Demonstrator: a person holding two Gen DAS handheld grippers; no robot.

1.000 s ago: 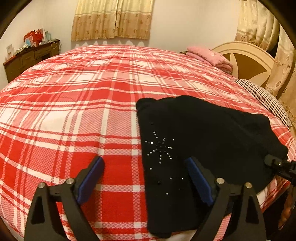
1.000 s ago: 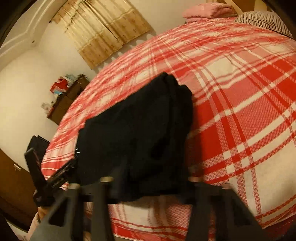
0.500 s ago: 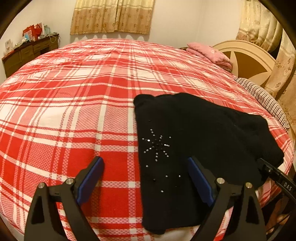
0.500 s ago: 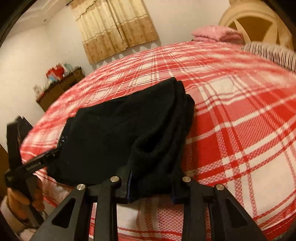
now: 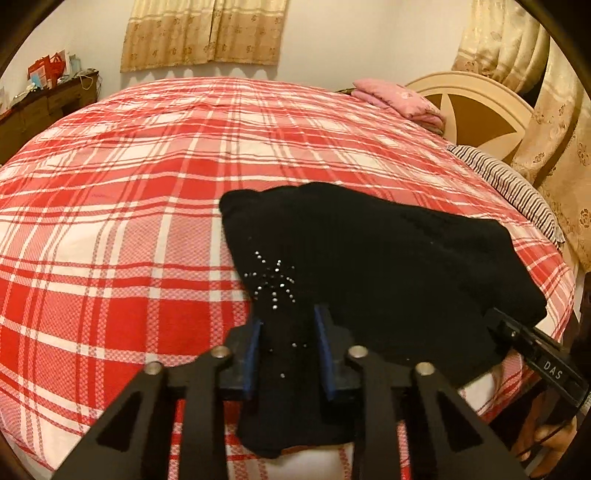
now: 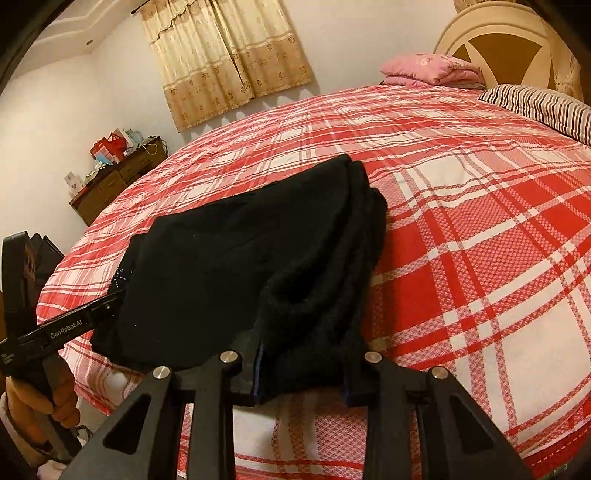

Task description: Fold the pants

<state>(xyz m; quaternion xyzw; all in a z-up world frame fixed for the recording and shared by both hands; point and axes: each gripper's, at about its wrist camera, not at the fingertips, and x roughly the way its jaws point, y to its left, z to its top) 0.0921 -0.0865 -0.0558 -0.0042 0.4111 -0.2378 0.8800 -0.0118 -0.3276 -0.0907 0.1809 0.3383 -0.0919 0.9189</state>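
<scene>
A: How many garments are on the bed (image 5: 110,229)?

B: One pair of black pants (image 5: 369,266), folded over, lying at the near edge of the bed's red-and-white plaid cover. A small burst of rhinestones (image 5: 275,282) shows on the cloth. Beyond the pants, at the far corner of the bed, sits one folded pink blanket (image 5: 399,101), and one striped pillow (image 5: 509,188) lies beside the headboard (image 5: 476,110).

A: And the tools?

B: Two. The left gripper (image 5: 288,350) has its blue-padded fingers (image 5: 253,354) drawn in on the narrow end of the pants that hangs over the bed's edge; cloth fills the gap between them. The right gripper (image 6: 303,373) is clamped the same way on the thick bunched end at the other side of the pants. Each camera catches the other tool at the bed's edge, with a bare hand (image 6: 44,395) on the handle.

A: The room around the bed?

B: One wooden dresser (image 6: 118,181) stands against the wall past the bed's far side, topped with red bags and small clutter. Beige patterned curtains (image 5: 207,33) hang above the bed's far edge, and a second set (image 5: 546,103) hangs behind the headboard. The walls are plain and pale.
</scene>
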